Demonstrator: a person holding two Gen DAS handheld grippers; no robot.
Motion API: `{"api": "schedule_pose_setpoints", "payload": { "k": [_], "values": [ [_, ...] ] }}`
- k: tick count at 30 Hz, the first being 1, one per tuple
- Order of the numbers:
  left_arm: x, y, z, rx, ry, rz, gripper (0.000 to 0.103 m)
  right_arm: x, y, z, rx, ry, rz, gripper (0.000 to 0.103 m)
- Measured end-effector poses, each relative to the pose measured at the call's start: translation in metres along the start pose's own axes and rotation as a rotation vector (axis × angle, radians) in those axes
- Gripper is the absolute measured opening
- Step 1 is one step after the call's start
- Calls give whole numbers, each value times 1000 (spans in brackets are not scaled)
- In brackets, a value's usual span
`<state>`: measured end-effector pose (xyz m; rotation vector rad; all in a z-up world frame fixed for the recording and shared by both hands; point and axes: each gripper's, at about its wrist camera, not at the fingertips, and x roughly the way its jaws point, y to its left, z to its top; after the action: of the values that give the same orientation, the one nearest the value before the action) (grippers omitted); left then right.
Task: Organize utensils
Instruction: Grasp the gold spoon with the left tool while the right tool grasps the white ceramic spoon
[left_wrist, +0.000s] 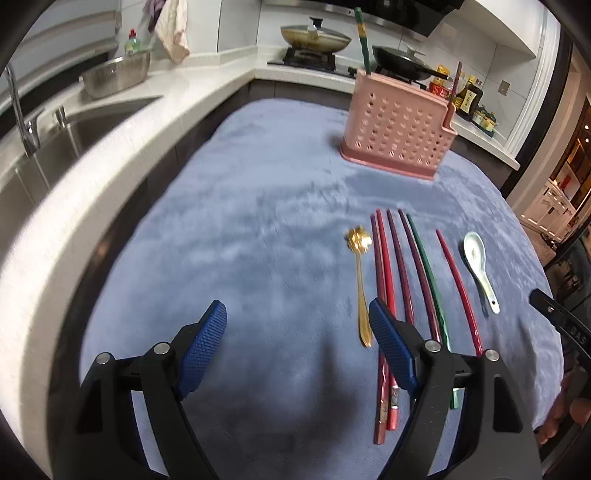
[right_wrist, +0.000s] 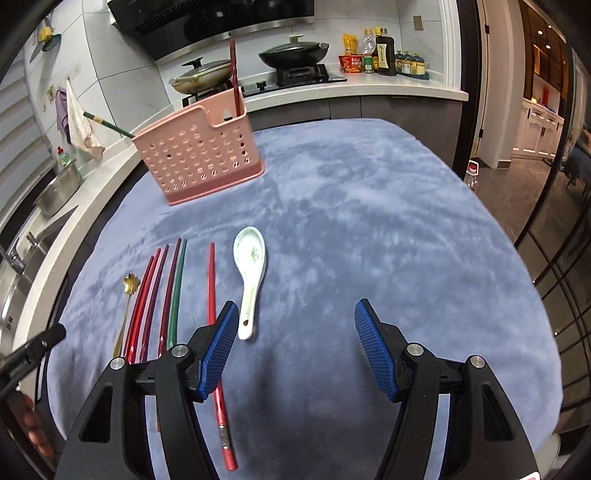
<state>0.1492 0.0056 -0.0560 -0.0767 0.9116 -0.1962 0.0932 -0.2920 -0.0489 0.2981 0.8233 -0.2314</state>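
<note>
My left gripper (left_wrist: 297, 347) hangs at six o'clock in its own view, jaws apart with only the blue cloth (left_wrist: 258, 229) between the pads. My right gripper (right_wrist: 293, 343) is likewise spread and empty, its left pad sitting over the lone red chopstick (right_wrist: 212, 295) without, as far as I can tell, touching it.

Just beyond the pads, the utensils lie in a row on the cloth, long axes roughly parallel and running from six toward twelve o'clock. From the left wrist, the gold spoon (left_wrist: 361, 280) lies bowl-end far at about one o'clock. Beside it is the bundle of red and maroon chopsticks (left_wrist: 391, 266), then a green chopstick (left_wrist: 424, 266), then the lone red one apart at two o'clock. The white ceramic spoon (left_wrist: 478, 266) is outermost, bowl far, handle toward me. I judge they are laid out flat and spaced so each can be pinched singly.

Farther on, near twelve o'clock, stands the pink perforated holder (left_wrist: 399, 133), upright on the cloth. One green chopstick (left_wrist: 361, 40) and a reddish stick (right_wrist: 233, 74) already stand in it, so sorting looks begun. Behind, the counter carries pans on a hob.
</note>
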Motion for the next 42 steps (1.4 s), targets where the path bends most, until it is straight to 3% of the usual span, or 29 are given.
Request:
{"api": "schedule_pose_setpoints", "payload": {
  "k": [2,9,16,21,32,42],
  "values": [
    [5,-2,-5,3,9,-2,75,6,4,-1,5,9,9,60],
    [21,-10,-10,5,41,-18,73,42,14,1,38,77,65,33],
    [35,-14,-9,11,67,-46,60,65,22,3,45,103,83,16],
    [41,-19,-10,18,77,-62,59,73,20,0,54,116,87,14],
    [52,-22,-13,33,93,-62,44,73,18,-4,55,105,103,13],
    [51,-23,-14,27,91,-70,41,72,18,-6,57,97,104,13]
  ]
}}
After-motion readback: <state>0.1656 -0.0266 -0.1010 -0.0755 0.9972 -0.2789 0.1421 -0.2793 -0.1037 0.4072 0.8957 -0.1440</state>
